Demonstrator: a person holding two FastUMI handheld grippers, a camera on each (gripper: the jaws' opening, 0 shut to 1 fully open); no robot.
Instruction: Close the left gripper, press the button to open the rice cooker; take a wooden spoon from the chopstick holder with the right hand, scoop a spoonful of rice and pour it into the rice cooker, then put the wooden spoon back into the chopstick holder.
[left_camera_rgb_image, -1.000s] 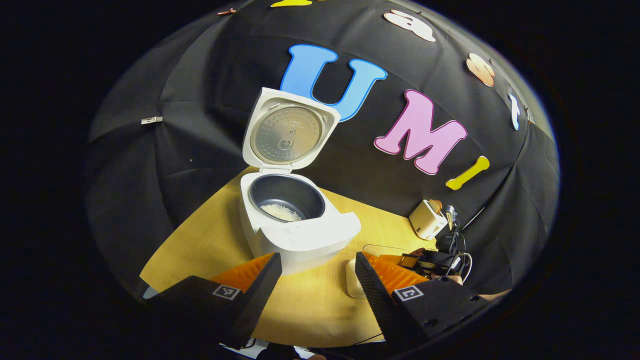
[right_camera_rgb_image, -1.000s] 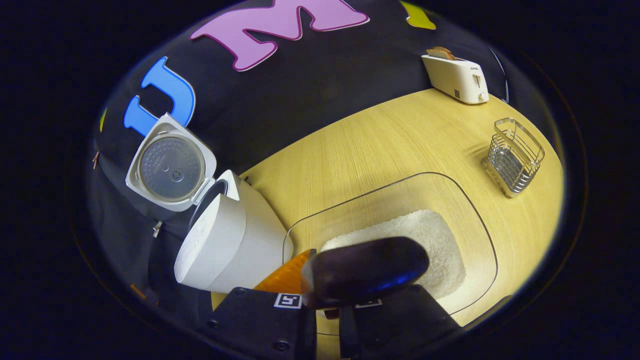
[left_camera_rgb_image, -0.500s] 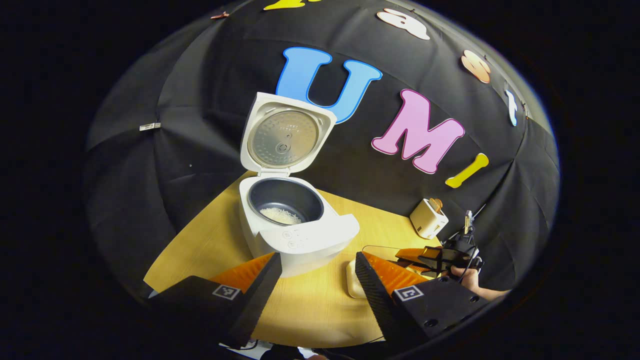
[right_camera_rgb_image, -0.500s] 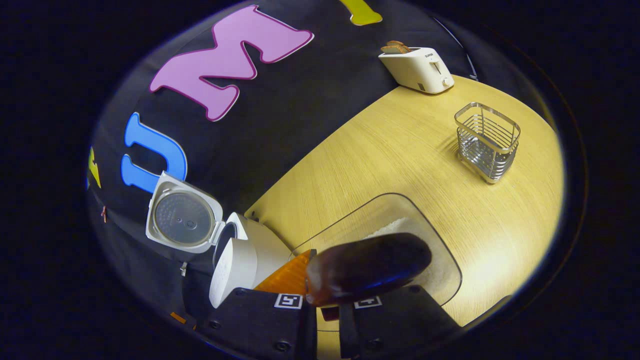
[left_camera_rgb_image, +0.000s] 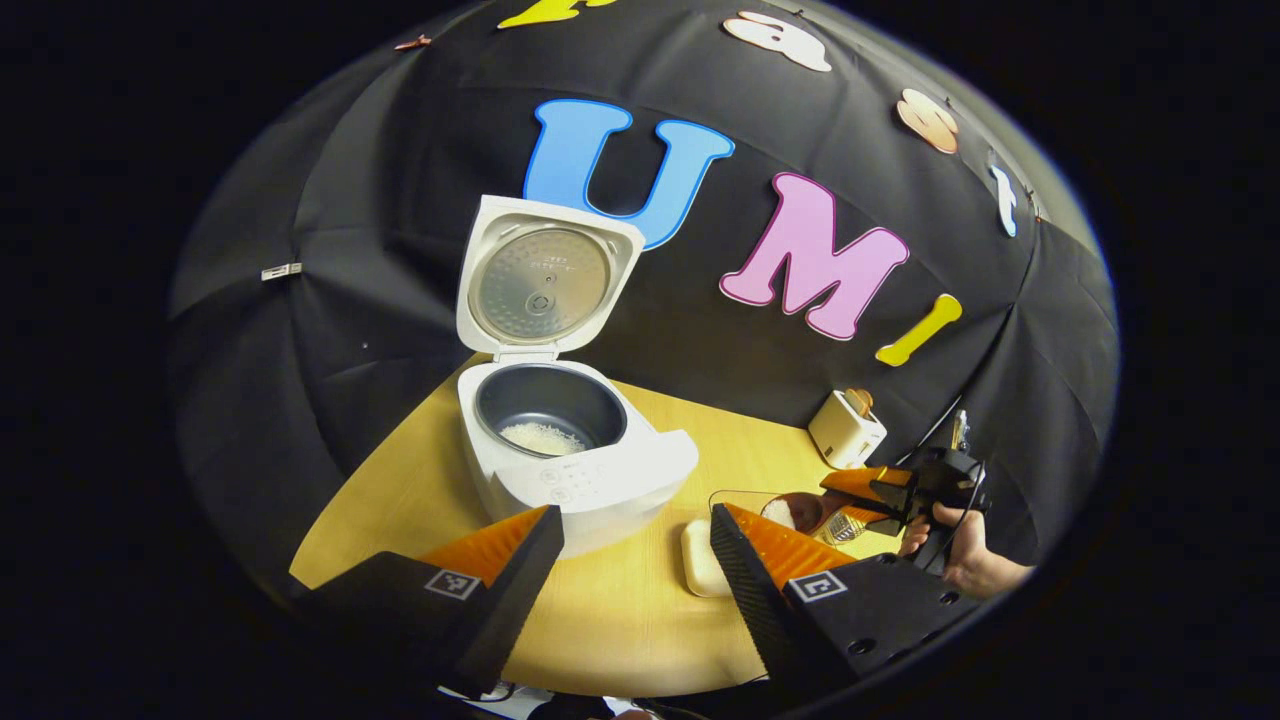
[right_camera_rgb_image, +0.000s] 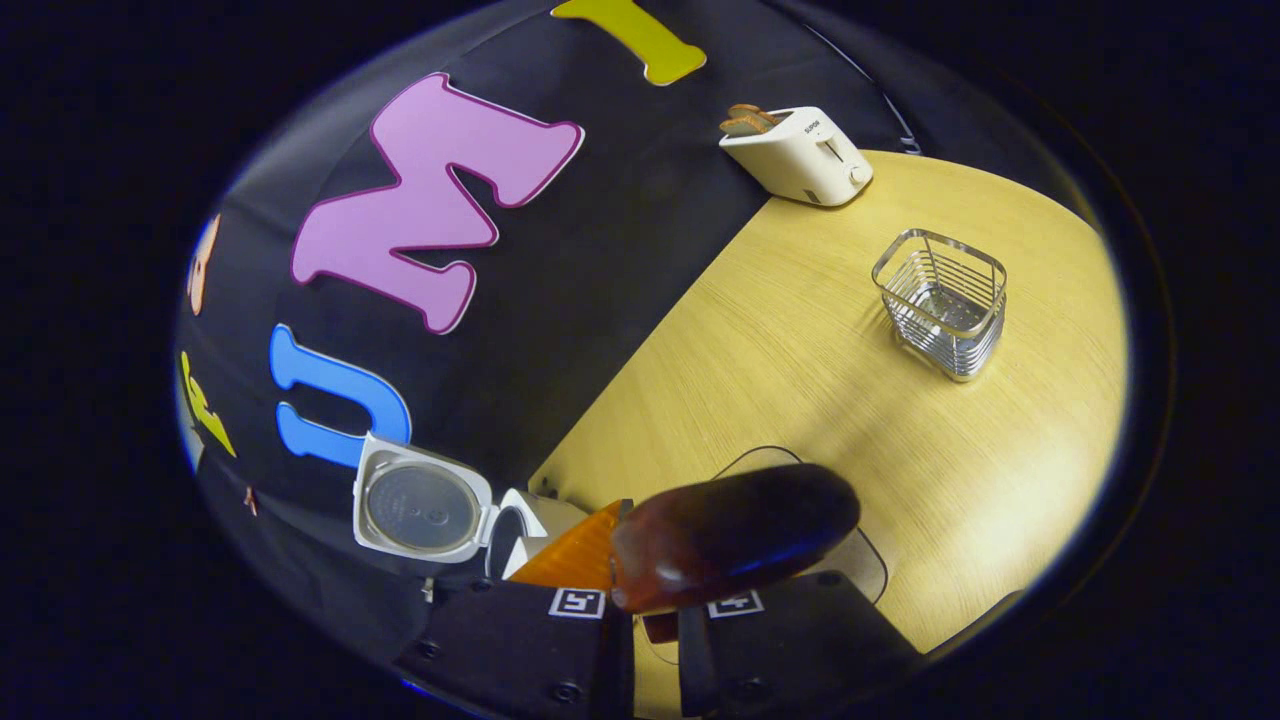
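The white rice cooker (left_camera_rgb_image: 575, 470) stands open with its lid (left_camera_rgb_image: 540, 290) raised, and a little rice (left_camera_rgb_image: 540, 437) lies in the dark pot. My left gripper (left_camera_rgb_image: 635, 560) hovers in front of it, open and holding nothing. My right gripper (right_camera_rgb_image: 655, 625) is shut on the wooden spoon (right_camera_rgb_image: 735, 535), whose dark bowl lies across the fingers. The wire chopstick holder (right_camera_rgb_image: 940, 300) stands upright to the right, apart from the spoon. In the left gripper view a hand holds the right gripper (left_camera_rgb_image: 880, 490) at the far right, above the clear rice tray (left_camera_rgb_image: 750, 497).
A white toaster (right_camera_rgb_image: 800, 155) with bread in it stands at the table's back edge by the black wall. A small cream block (left_camera_rgb_image: 698, 560) lies beside the tray. The rice cooker (right_camera_rgb_image: 430, 505) sits at the lower left of the right gripper view, and the tray's rim (right_camera_rgb_image: 875, 565) shows behind the spoon.
The right gripper has risen and swung away from the rice tray with the spoon; the tray has slid almost out of its view. The left gripper stays open and has shifted only slightly.
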